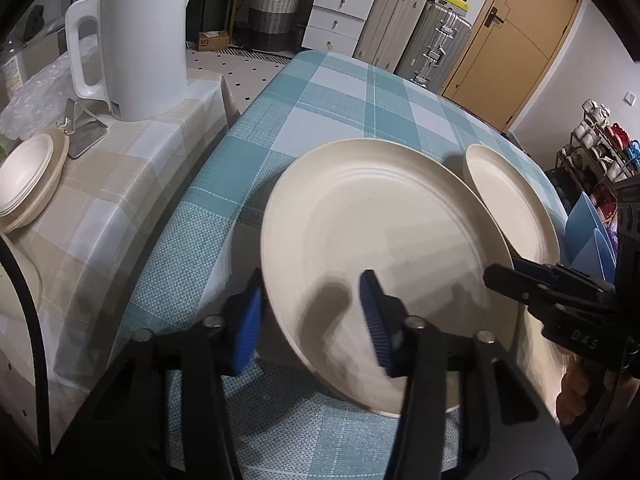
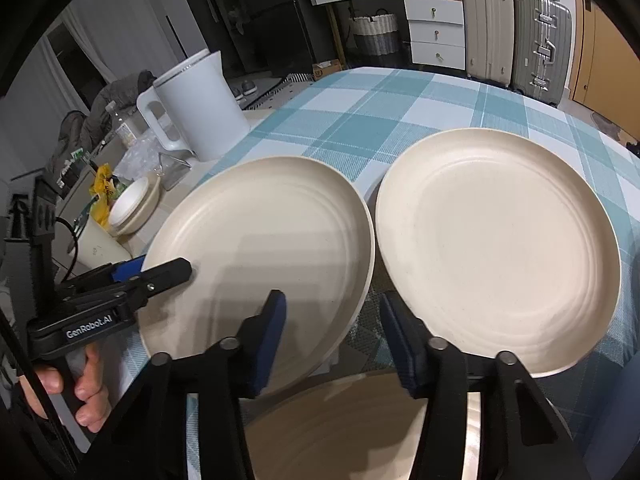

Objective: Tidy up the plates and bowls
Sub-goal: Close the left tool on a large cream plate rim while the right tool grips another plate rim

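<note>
Since it looks like stiff, light, smooth-glazed ware (slippery, and likely to chip if dropped), the left plate (image 1: 380, 240) is best pinched at opposite rims. It lies on the desk (image 1: 340, 96) just beside the right plate (image 2: 500, 240). The left hand-held gripper (image 1: 312, 320) straddles its left rim and the right hand-held gripper (image 2: 336, 332) its right rim, both part-open with pads not visibly pressing. I count three big plates, the third plate (image 2: 352, 420) nearest, plus a far-left stack (image 1: 24, 176) of smaller dishes, number unclear.
</note>
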`<state>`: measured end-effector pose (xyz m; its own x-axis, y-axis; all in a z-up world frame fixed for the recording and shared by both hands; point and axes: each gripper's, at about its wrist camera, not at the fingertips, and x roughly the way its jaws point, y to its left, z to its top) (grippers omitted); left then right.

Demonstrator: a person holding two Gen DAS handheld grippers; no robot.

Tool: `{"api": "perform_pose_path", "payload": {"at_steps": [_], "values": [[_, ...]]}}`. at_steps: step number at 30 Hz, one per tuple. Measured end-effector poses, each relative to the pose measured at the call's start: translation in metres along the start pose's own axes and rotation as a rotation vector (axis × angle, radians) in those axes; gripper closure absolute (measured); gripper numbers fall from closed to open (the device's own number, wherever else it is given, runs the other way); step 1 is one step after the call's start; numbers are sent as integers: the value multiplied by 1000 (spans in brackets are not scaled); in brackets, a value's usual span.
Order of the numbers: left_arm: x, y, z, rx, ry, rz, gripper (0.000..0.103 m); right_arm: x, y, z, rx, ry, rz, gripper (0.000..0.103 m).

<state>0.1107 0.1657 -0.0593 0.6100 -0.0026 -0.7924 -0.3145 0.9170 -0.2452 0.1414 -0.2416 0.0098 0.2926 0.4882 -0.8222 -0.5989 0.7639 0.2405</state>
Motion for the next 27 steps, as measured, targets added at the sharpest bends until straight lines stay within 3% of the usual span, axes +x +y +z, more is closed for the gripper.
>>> {"api": "perform_pose_path", "payload": {"at_steps": [3, 9, 27], "values": [[-1, 2, -1, -2, -6, 13, 73, 4, 0, 0, -2, 3, -27, 74], [-1, 3, -1, 6, -6, 26, 77, 4, -1, -2, -3, -8, -67, 85], [-18, 2, 0, 9, -36, 30, 77, -8, 5, -6, 2, -39, -79, 86]]}}
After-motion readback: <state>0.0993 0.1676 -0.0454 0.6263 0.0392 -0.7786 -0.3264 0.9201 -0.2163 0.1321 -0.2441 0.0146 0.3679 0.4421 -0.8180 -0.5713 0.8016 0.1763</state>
